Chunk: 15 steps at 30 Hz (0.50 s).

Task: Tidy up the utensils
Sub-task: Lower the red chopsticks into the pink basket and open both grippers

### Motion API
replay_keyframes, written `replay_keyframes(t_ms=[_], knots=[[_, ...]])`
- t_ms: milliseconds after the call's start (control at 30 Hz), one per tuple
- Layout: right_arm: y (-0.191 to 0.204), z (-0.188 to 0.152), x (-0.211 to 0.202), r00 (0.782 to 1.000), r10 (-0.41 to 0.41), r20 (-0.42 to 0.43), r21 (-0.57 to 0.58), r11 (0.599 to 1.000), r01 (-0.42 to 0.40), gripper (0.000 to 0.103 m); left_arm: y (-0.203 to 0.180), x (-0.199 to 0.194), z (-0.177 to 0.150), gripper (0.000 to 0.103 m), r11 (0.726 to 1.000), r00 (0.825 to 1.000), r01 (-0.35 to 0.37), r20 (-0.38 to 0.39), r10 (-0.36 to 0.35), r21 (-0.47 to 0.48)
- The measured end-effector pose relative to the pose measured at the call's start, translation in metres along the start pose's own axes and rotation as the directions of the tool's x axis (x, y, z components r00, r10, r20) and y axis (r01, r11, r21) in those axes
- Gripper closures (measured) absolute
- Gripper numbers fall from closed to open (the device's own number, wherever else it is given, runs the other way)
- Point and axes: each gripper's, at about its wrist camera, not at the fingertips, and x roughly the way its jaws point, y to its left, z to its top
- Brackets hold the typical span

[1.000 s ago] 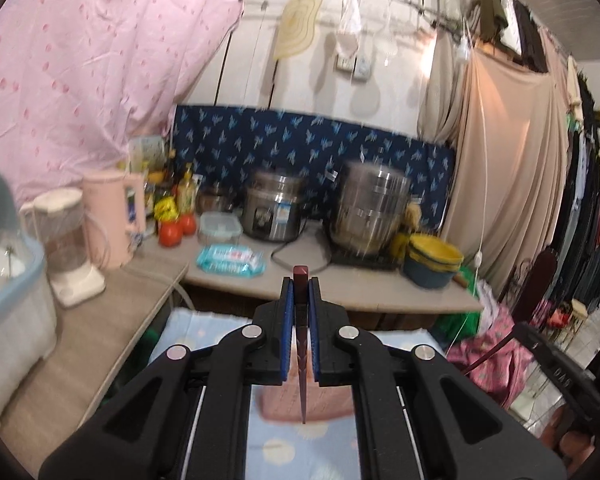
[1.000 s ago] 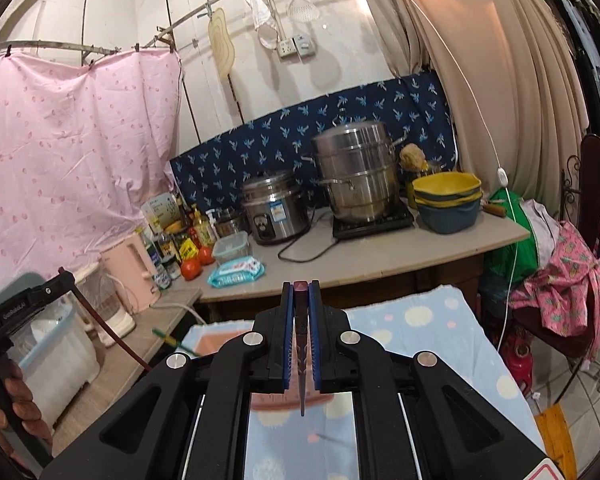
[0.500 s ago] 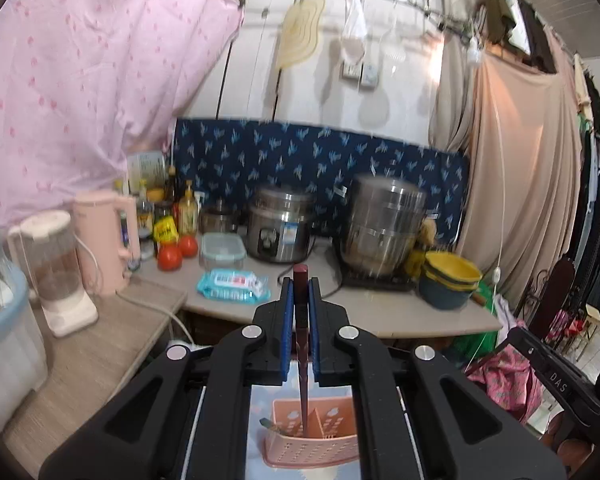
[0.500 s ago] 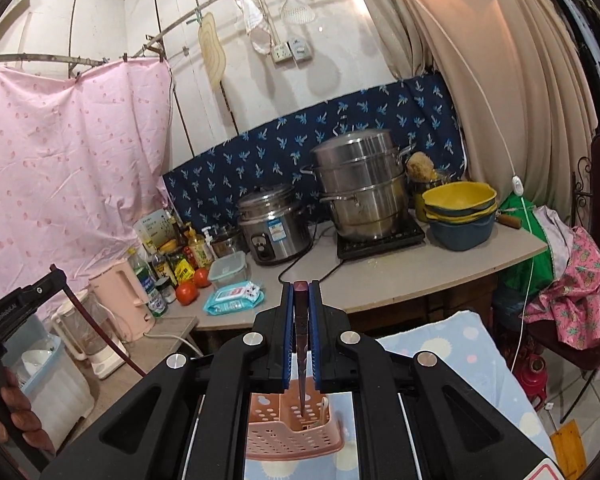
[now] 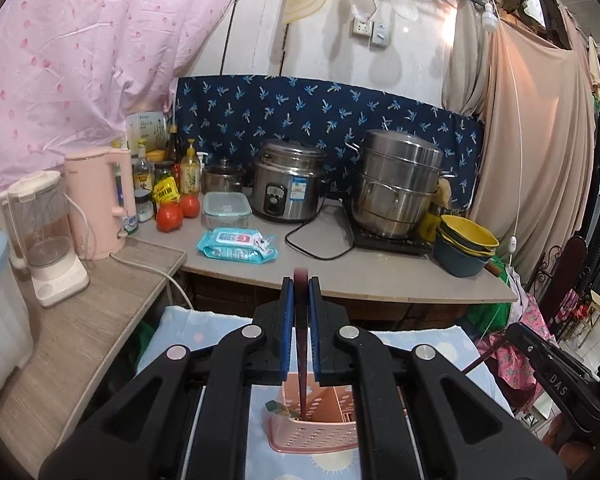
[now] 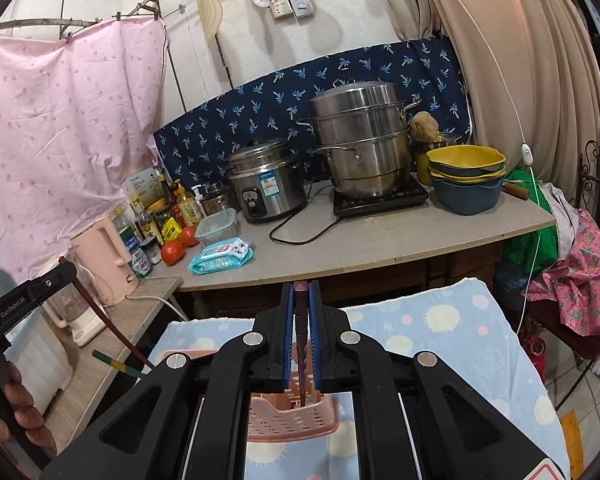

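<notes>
**Kid:** What are your tongs doing?

**Helper:** Your left gripper (image 5: 300, 292) is squeezed nearly shut on a thin dark red chopstick (image 5: 301, 364). Your right gripper (image 6: 301, 294) is pinched tight on another dark red chopstick (image 6: 301, 360). Each stick stands up between the blue pads (image 5: 287, 320), thick end on top, pointy end down.

**Kid:** Why hold them like that?

**Helper:** I think so the tips can drop straight into the pink basket (image 5: 316, 436). In the left view, your stick's tip sits over the basket's left part, just beside a green-ended stick (image 5: 278, 407) that already leans there. In the right view, the tip hangs over the basket (image 6: 288, 424) too (I can't tell which slot).

**Kid:** What is the basket like?

**Helper:** Plastic, smooth, full of little holes, with rounded corners. It sits on a soft blue cloth with pale dots (image 6: 440, 332). Behind the basket is a flat grey counter (image 5: 380, 276) with shiny metal pots (image 5: 396, 184). To the basket's left is a pink kettle (image 5: 100, 204).

**Kid:** Are the sticks slippery?

**Helper:** Probably. They look hard, thin and glossy, so keep your squeeze firm.
</notes>
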Motion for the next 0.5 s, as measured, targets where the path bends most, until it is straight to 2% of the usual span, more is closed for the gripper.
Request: replay_keyframes(t_ms=[33,167,233,500], knots=[[0.001,-0.001,0.001,1.0,-0.004,0.0,-0.003,1.0,0.004,0.095,-0.001,0.0,-0.001,0.092,1.0,1.0,-0.006,0.002,0.006,0.0],[0.001,-0.002,-0.004,1.0,-0.012,0.017,0.002,1.0,0.012,0.084,0.002,-0.001,-0.004,0.059,1.0,1.0,-0.022,-0.005,0.022,-0.013],[0.001,-0.002,-0.006,1.0,-0.013,0.023,0.011,1.0,0.013,0.078,0.005,-0.003,-0.005,0.052,0.999,1.0,-0.03,-0.004,0.03,-0.023],[0.004,-0.006,-0.029,0.999,-0.009,0.037,0.011,1.0,0.009,0.075,0.007,-0.021,-0.014,0.052,0.999,0.999,-0.036,-0.018,0.036,-0.023]])
